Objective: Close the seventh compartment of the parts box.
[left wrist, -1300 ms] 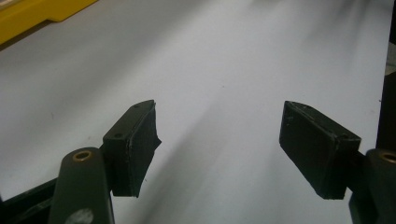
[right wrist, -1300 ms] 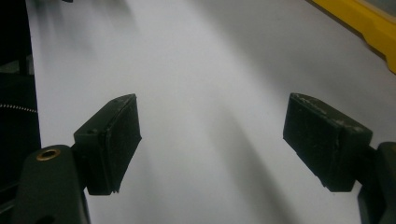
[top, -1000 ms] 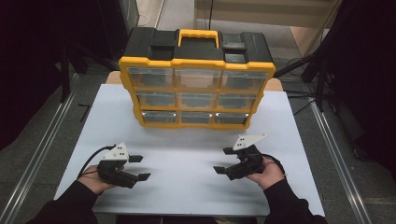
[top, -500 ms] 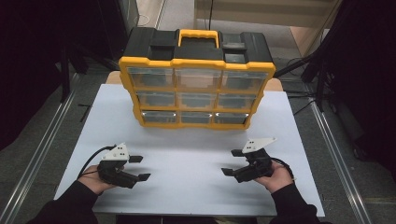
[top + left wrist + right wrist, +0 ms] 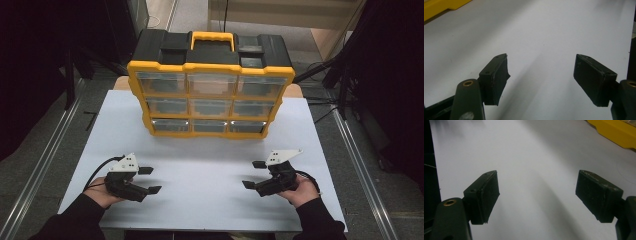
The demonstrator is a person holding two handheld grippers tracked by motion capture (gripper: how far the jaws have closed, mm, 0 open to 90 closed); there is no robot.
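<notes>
A yellow and black organizer case [image 5: 211, 84] with clear drawers stands upright at the back of the white table [image 5: 205, 165]. My left gripper [image 5: 149, 180] rests low at the front left, jaws wide apart and empty, pointing right. My right gripper [image 5: 253, 174] sits at the front right, also open and empty, pointing left. In the left gripper view the left gripper [image 5: 541, 75] frames bare white tabletop, with a yellow corner of the case [image 5: 441, 7] at top left. In the right gripper view the right gripper [image 5: 536, 195] frames bare tabletop too, the case's yellow base [image 5: 614, 132] at top right.
Grey floor with metal rails [image 5: 45, 150] runs along both sides of the table. Dark equipment and cables [image 5: 345, 75] stand to the right and left of the case. White tabletop lies between the two grippers and in front of the case.
My right gripper has drifted right and toward the front edge. The left gripper has barely moved. Both stay open.
</notes>
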